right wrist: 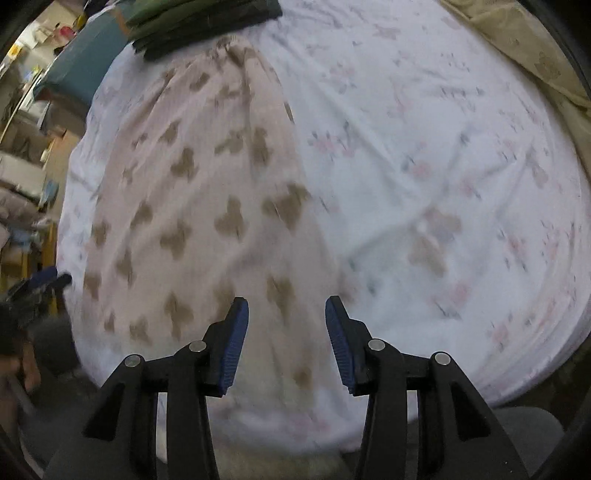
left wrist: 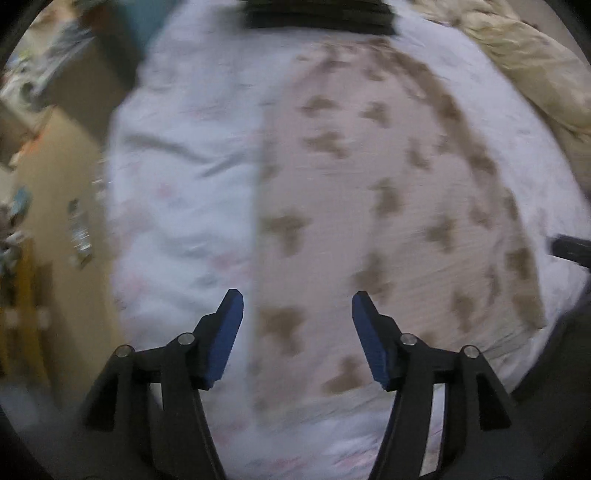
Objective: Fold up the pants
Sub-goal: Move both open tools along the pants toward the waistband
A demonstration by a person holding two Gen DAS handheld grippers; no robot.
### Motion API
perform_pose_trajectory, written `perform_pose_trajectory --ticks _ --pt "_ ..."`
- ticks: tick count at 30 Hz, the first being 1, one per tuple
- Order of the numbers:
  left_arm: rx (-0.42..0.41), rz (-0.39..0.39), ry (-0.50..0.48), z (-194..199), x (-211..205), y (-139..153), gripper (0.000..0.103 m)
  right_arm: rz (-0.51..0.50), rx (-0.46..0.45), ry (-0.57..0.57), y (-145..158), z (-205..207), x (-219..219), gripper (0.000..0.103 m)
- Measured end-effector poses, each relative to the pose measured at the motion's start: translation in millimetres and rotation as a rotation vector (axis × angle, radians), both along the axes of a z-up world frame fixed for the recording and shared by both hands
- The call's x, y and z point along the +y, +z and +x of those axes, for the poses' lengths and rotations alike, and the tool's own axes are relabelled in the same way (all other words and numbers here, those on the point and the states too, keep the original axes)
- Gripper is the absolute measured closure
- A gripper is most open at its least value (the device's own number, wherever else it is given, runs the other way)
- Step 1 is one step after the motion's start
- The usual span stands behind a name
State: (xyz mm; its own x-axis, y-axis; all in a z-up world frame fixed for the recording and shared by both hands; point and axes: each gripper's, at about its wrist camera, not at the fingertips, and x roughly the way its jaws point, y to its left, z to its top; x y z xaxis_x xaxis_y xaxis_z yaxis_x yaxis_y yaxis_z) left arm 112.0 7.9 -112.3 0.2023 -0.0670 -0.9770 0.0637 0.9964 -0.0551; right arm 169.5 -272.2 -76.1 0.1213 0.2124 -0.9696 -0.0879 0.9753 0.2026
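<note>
Pale pink pants (left wrist: 369,192) with brown bear shapes lie flat and lengthwise on a white floral bed sheet (left wrist: 177,192). In the left wrist view my left gripper (left wrist: 297,306) hangs open above the pants' left edge, nothing between its blue pads. In the right wrist view the pants (right wrist: 207,206) run from the near edge up to the waistband at the top. My right gripper (right wrist: 286,312) hovers open over the pants' near right edge, empty. The left gripper (right wrist: 40,288) shows at the far left of that view.
A stack of dark folded clothes (right wrist: 207,26) sits at the far end of the bed, just past the waistband. A beige quilt (left wrist: 535,66) lies along the right side. A teal pillow (right wrist: 85,62) and cluttered furniture (left wrist: 44,177) stand left of the bed.
</note>
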Motion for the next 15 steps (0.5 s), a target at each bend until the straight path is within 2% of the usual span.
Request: perform_pose_trajectory --ticks 2,4,6,8,10,11,12,15 --pt "0.05 -0.023 0.011 5.9 2.2 -15.2 0.046 0.02 -0.009 0.048 -18.4 4.1 23.0 0.058" --pt "0.119 -0.042 0.035 11.0 3.0 -45.6 0.046 -0.076 0.044 0.057 -47.8 7.0 37.0 0.059" --pt "0.17 -0.038 0.072 11.3 9.0 -65.6 0.046 -0.187 0.114 0.036 -81.8 5.1 30.0 0.061" --pt "0.152 -0.026 0.046 9.2 6.9 -62.8 0.046 -0.16 0.112 -0.004 -81.7 1.8 16.9 0.062" --pt "0.149 0.047 0.033 4.5 6.3 -55.0 0.043 -0.229 0.139 0.013 -77.4 -0.3 13.5 0.062" --pt "0.146 0.047 0.041 3.7 8.3 -51.4 0.041 -0.244 0.161 0.024 -77.3 -1.8 9.3 0.062" --pt "0.151 0.032 0.057 4.9 11.0 -48.2 0.041 -0.236 0.178 0.026 -77.0 -2.4 4.9 0.062" --pt "0.14 -0.081 0.137 19.3 26.6 -26.3 0.041 -0.198 0.213 0.016 -66.1 4.5 -8.7 0.057"
